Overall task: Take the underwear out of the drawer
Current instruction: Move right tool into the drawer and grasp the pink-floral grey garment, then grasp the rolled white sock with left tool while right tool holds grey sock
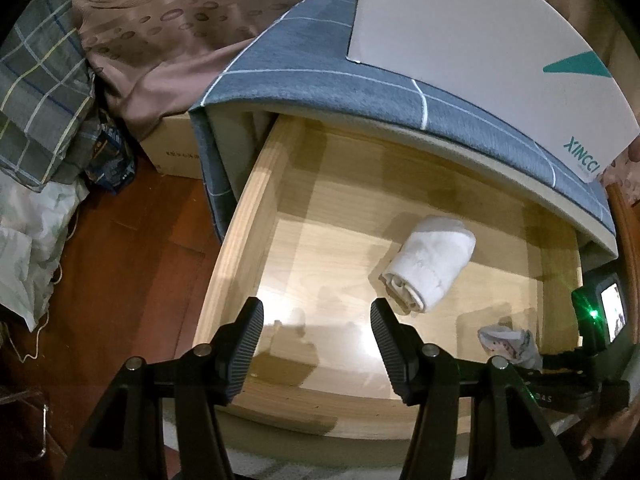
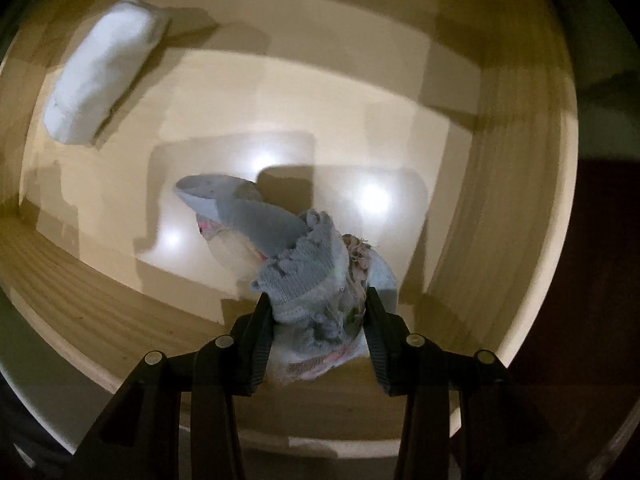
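The wooden drawer (image 1: pixel 256 208) is pulled out, lit from above. A crumpled grey underwear piece with a pink-patterned lining (image 2: pixel 304 276) is pinched between the pads of my right gripper (image 2: pixel 318 300), and its loose end trails onto the drawer floor. In the left wrist view the same underwear (image 1: pixel 508 344) shows at the drawer's right front corner, under the right hand's device. A rolled white garment (image 1: pixel 430 264) lies further back; the right wrist view has this roll (image 2: pixel 102 68) at upper left. My left gripper (image 1: pixel 316 312) hangs open over the drawer's front, with nothing between its fingers.
A blue-grey checked cloth (image 1: pixel 320 80) covers the cabinet top, with a white box (image 1: pixel 480 40) on it. Left of the cabinet are a cardboard box (image 1: pixel 172 144), bedding (image 1: pixel 40 100), a pale bag (image 1: pixel 28 248) and wooden floor (image 1: pixel 132 260). The drawer's walls (image 2: pixel 500 200) ring the held underwear.
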Available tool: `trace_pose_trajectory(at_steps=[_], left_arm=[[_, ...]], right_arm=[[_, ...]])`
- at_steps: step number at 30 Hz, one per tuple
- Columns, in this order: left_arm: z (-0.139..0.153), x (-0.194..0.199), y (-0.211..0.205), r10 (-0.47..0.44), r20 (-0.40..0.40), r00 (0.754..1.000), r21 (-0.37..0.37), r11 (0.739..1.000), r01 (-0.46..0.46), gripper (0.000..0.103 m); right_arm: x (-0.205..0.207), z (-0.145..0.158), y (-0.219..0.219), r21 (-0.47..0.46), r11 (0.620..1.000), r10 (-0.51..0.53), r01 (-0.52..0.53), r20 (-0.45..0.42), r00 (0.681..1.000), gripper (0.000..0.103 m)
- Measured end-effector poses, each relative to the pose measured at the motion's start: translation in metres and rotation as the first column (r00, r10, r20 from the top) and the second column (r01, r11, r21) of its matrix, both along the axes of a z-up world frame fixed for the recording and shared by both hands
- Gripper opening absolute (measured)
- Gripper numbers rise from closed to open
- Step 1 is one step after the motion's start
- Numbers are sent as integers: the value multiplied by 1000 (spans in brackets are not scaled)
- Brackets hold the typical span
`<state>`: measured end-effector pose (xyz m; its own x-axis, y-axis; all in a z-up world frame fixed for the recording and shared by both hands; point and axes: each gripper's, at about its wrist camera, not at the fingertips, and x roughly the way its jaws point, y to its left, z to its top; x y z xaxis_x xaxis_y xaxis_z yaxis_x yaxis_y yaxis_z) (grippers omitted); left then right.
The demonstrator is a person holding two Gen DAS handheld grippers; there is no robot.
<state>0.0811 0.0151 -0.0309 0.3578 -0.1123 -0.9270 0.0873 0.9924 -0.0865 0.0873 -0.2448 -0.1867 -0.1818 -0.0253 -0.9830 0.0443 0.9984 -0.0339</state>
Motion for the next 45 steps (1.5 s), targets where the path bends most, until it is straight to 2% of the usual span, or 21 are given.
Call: trace_pose_trajectory(at_steps=[4, 11, 16, 22, 27, 30, 32, 37, 42, 45], left_arm=[[-1, 0, -2, -10, -3, 1000, 9, 1000, 10, 57], [-4, -2, -12, -54, -9, 998, 49, 997, 55, 57], [-8, -6, -28, -138, -18, 990, 103, 985, 139, 57], [-14, -11, -46, -237, -50, 970, 97, 966, 241, 57], [-17, -3, -52, -270, -77, 960, 14, 962, 272, 57], [-18, 1, -61, -287, -67, 955, 54, 955, 291, 57], [-23, 5, -73, -328, -85, 941, 93, 938, 335, 57], [-29, 13, -98, -405, -125, 906, 106, 902, 418, 57], [-37, 25, -118, -442, -152, 884, 80, 886, 457, 57], [-45, 33, -126, -459, -167, 873, 99, 873, 478, 57]], right_arm=[[11, 1, -3, 9, 999, -31, 31, -14, 999, 39], [6, -1, -11, 21, 998, -54, 55, -28, 998, 37], [-3, 5, -1, 14, 998, -55, 55, -15, 998, 38], [-12, 9, -3, 22, 999, -49, 49, -2, 999, 36], [-24, 8, -4, 26, 999, -46, 46, 4, 999, 36], [-26, 6, -3, 27, 999, -45, 45, 9, 999, 36], [-27, 6, -2, 29, 999, -44, 44, 12, 999, 36], [-33, 3, 1, 35, 999, -41, 40, 16, 999, 36], [-37, 3, 1, 42, 998, -38, 37, 18, 999, 37], [-39, 4, -1, 46, 998, -35, 35, 19, 999, 37]])
